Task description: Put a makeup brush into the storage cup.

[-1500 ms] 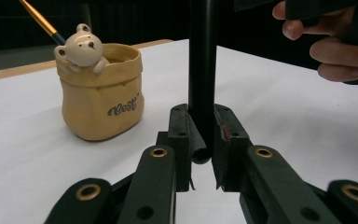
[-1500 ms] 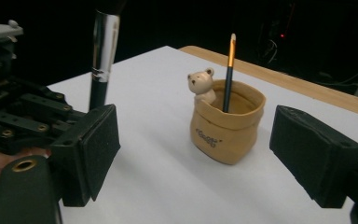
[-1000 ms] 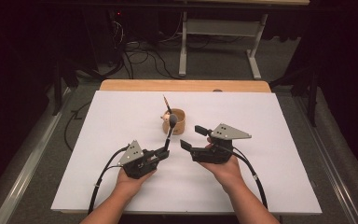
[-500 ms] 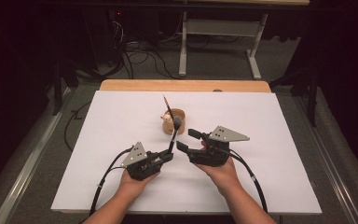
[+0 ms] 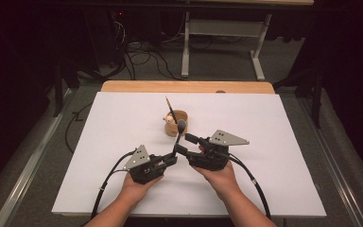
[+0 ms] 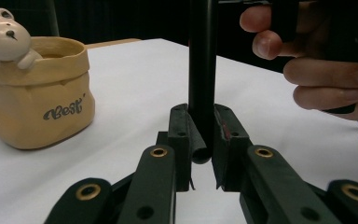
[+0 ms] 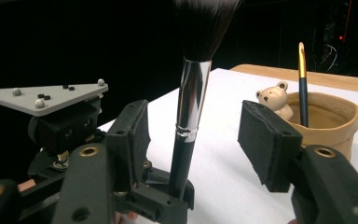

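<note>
The makeup brush (image 7: 186, 121) stands nearly upright above the near middle of the white table (image 5: 274, 156), its black handle clamped at the lower end between the jaws of the left gripper (image 6: 200, 135), which are pressed together on it. It has a black handle, a bright silver ferrule and a dense dark bristle head, undamaged as far as visible. The right gripper (image 7: 205, 140) straddles the handle just below the ferrule; its jaws have just been closing, yet both pads stand clear of the brush. Risk, as judged: one pad meeting the handle first could lever the brush sideways in the left grip or twist it loose. Just beyond stands the tan bear pot (image 5: 177, 122), holding a thin pencil-like brush (image 7: 302, 79); a swinging bristle head could strike either and tip the pot.
</note>
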A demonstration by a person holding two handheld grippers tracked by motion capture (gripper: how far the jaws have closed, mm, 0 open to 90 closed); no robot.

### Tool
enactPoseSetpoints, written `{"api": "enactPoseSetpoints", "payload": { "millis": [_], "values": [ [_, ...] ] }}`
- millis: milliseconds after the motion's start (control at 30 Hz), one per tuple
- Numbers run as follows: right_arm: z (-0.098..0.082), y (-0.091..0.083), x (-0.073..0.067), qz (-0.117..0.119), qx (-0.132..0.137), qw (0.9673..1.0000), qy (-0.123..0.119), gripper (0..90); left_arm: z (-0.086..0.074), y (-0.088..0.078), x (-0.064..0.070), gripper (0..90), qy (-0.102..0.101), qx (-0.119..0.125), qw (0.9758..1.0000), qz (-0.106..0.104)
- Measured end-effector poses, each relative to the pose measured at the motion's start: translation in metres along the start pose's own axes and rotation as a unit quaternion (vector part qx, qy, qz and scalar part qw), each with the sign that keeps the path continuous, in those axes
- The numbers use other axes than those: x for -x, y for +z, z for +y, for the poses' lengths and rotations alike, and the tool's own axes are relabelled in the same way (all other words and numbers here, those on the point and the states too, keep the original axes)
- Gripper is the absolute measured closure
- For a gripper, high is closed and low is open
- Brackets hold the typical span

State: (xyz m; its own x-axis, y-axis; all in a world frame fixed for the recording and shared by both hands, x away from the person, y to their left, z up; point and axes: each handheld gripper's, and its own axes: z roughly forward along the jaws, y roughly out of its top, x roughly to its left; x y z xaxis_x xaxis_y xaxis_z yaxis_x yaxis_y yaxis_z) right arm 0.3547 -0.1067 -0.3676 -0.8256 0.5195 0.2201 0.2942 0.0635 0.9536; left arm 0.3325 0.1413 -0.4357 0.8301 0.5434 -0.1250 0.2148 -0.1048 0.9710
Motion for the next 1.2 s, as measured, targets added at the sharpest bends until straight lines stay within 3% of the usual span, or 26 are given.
{"api": "enactPoseSetpoints", "payload": {
  "millis": [767, 1200],
  "values": [
    [-0.0014, 0.0011, -0.0017, 0.002, 0.024, 0.9996, 0.011, 64.3, -0.0004, 0.0023, 0.005, 79.0, 0.011, -0.003, 0.9997, -0.022],
    [-0.0033, 0.0033, -0.0019, 0.004, 0.021, 0.9997, 0.012, 71.5, -0.0003, 0.0033, 0.0063, 79.0, 0.013, -0.006, 0.9996, -0.026]
  ]
}}
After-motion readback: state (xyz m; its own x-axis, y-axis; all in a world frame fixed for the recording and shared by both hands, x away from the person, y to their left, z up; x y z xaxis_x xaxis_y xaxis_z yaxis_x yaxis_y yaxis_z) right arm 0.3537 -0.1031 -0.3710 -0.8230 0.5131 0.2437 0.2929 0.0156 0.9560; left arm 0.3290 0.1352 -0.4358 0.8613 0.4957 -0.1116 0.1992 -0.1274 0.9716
